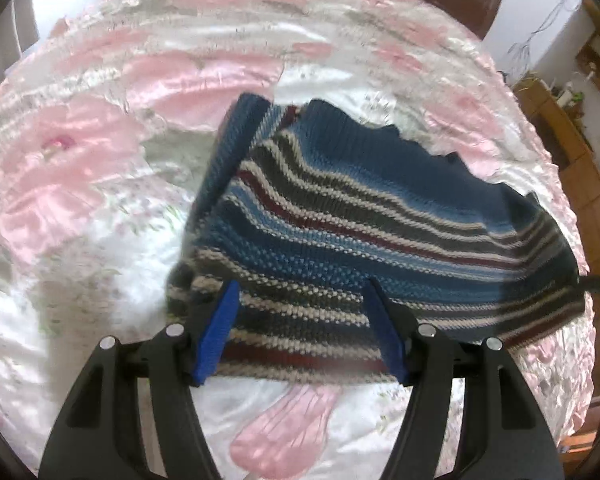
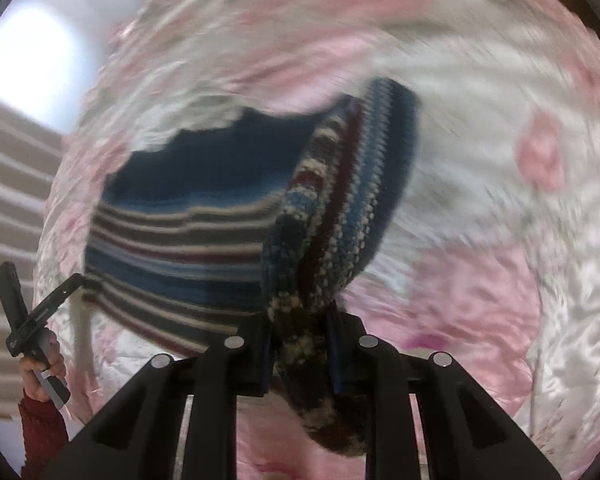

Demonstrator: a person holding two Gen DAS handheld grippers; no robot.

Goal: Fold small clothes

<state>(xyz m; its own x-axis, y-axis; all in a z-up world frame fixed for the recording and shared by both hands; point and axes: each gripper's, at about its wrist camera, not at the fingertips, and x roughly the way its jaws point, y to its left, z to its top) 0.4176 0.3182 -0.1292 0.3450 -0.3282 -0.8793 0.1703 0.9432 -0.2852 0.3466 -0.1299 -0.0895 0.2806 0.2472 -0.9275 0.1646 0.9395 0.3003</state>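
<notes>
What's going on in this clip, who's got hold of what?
A person with a handheld gripper in each hand is folding a small striped knit sweater on a bed covered with a pink floral satin spread. The right gripper is shut on a bunched sleeve and holds it lifted over the sweater's body. The left gripper is open, its blue fingers over the near hem, gripping nothing. The right-wrist picture is motion-blurred.

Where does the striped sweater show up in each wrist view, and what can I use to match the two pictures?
Left wrist: striped sweater fills centre and right, open left gripper over its near hem.
Right wrist: it lies centre-left, one bunched part running down into the shut right gripper.
Shared landmark: the pink floral bedspread under it.
</notes>
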